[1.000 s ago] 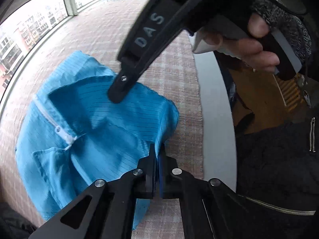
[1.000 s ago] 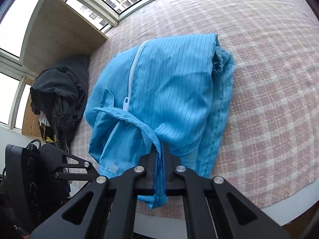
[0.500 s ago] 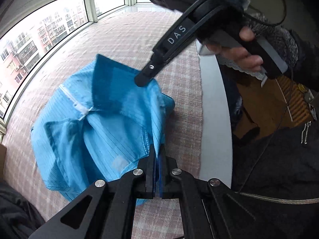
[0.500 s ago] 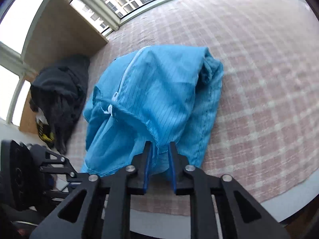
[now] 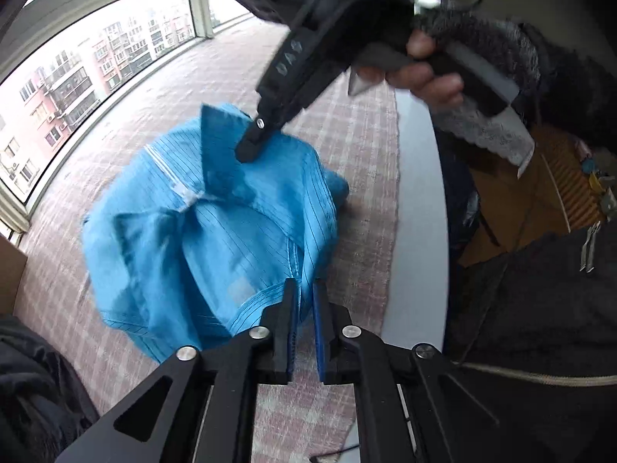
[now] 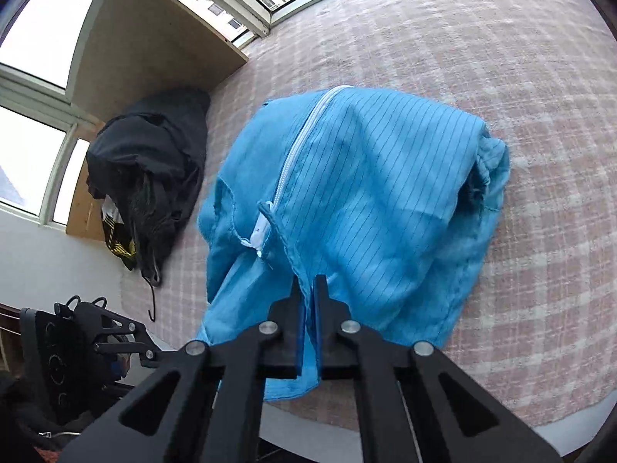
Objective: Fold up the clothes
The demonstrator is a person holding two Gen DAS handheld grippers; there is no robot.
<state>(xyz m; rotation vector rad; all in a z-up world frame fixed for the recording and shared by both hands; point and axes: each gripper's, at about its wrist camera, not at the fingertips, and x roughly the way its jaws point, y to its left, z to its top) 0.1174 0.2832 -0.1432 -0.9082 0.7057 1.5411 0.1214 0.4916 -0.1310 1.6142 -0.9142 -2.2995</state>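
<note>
A blue pinstriped garment [image 5: 216, 239] with a white zipper [image 6: 297, 154] lies bunched on the pink checked tablecloth [image 5: 347, 142]. My left gripper [image 5: 304, 308] is at the garment's near hem. Its jaws are opening, with a narrow gap between the pads and the hem just at their tips, not pressed. My right gripper [image 6: 308, 301] is shut on a fold of the blue garment [image 6: 385, 200] near the zipper pull. In the left wrist view the right gripper [image 5: 246, 154] holds that fold raised, and a hand [image 5: 424, 77] in a grey sleeve grips its handle.
A heap of black clothing [image 6: 154, 169] lies at the table's far left, beside a brown board [image 6: 146, 38]. The table's white rim [image 5: 420, 231] runs along the right, with a person in a dark jacket [image 5: 540, 308] beyond it. Windows line the far side.
My left jaws have parted from shut and pulled back from the garment. My right jaws opened briefly, then shut again on a fold by the zipper, which now stands higher.
</note>
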